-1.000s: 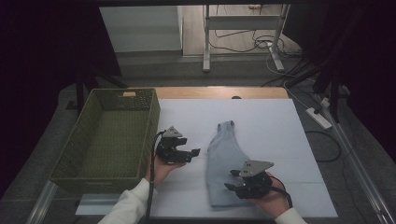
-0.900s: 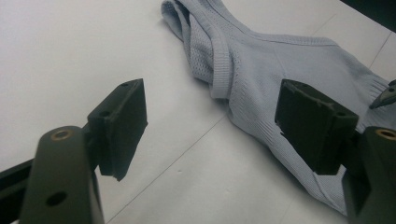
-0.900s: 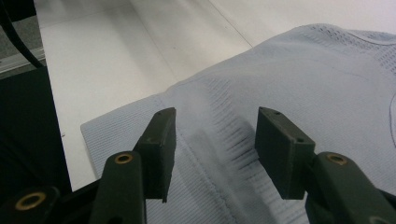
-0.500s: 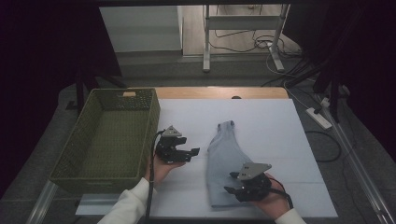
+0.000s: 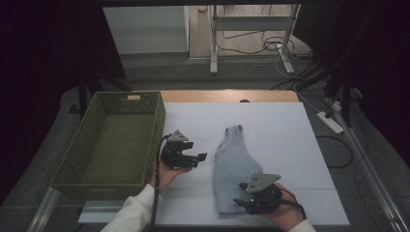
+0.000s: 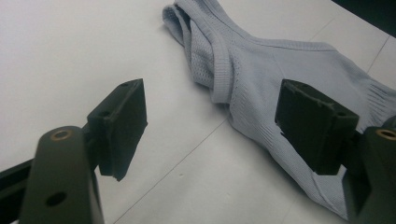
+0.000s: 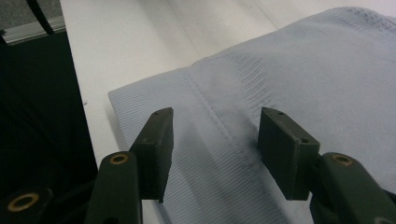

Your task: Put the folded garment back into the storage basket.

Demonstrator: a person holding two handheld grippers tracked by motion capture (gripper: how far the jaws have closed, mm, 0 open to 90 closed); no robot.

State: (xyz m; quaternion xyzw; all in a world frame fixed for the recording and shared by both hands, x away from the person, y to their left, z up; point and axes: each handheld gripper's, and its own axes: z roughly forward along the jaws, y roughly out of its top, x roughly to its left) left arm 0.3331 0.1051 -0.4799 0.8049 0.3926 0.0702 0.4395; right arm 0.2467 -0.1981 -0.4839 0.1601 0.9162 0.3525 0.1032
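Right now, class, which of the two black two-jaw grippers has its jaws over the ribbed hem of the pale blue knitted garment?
The right gripper, near the table's front edge: its open jaws straddle the pale blue knitted garment at its ribbed hem. The left gripper hovers beside the garment's left edge, over bare white tabletop.

A pale blue ribbed knit top (image 5: pixel 235 169) lies flat on the white bench, lower centre of the high view, folded lengthwise, straps toward the top, hem toward the bottom edge.
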